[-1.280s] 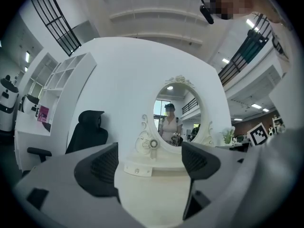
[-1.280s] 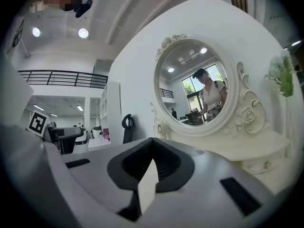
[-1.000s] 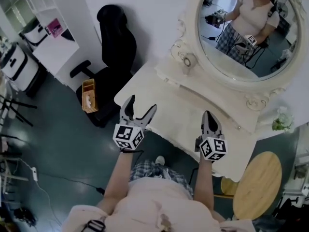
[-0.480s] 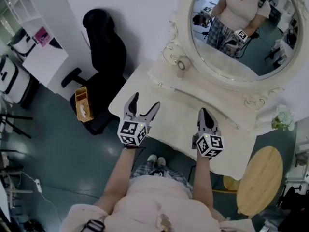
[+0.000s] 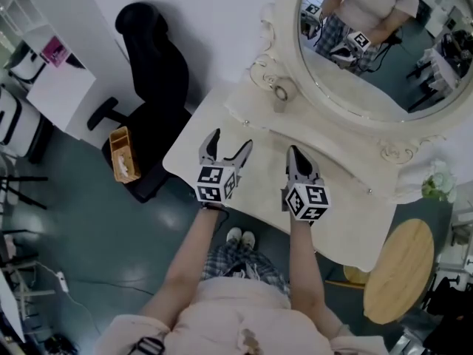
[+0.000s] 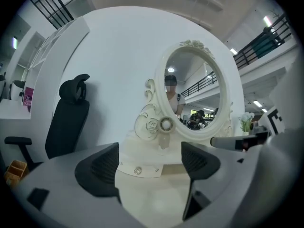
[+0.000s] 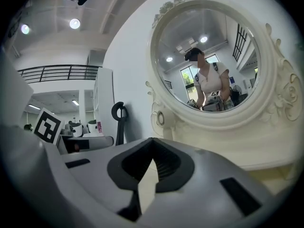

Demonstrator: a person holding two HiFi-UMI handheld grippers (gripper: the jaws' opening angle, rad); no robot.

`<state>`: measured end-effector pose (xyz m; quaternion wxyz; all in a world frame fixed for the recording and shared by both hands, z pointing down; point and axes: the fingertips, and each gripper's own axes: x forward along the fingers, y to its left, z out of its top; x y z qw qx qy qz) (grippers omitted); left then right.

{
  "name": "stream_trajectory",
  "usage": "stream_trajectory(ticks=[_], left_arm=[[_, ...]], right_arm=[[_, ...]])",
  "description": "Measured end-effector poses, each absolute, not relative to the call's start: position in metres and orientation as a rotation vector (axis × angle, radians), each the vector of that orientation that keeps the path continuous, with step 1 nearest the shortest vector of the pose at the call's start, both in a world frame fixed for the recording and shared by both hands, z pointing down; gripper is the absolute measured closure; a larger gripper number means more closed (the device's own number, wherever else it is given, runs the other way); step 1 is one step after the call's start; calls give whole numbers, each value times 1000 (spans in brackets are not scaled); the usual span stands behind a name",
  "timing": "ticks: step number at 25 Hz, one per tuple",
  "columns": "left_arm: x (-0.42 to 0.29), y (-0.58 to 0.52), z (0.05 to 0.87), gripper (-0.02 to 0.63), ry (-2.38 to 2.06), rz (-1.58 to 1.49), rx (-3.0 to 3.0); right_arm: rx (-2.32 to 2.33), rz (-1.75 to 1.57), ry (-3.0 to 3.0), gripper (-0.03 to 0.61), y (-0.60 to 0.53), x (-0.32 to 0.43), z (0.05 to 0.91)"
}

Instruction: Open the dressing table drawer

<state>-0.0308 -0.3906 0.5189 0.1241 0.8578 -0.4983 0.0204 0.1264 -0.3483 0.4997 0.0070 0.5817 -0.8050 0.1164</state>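
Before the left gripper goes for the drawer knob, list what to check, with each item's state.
1. Left gripper open, nothing between the jaws: ok.
2. Drawer knob seen in the gap between those jaws: ok.
3. Jaws around the knob: not ok, it lies ahead of them.
4. Right gripper shut, empty, off the knob: ok.
5. Drawer slides freely: cannot tell.
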Motion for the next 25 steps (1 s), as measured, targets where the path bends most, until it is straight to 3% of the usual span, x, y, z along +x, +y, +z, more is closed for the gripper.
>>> stream_trajectory(ticks=[18,22,25], left_arm=[[1,-470,628,224,-1417,344,2323],[-1,-477,641,302,-1435,389,2276],[-3,-479,648,321,-1437,433,2264]], right_arm=[[1698,549,-2406,563,-404,95,594],[1681,563,-2398,563,-404,96,602],[1674,569,-2397,563,-404,97,605]])
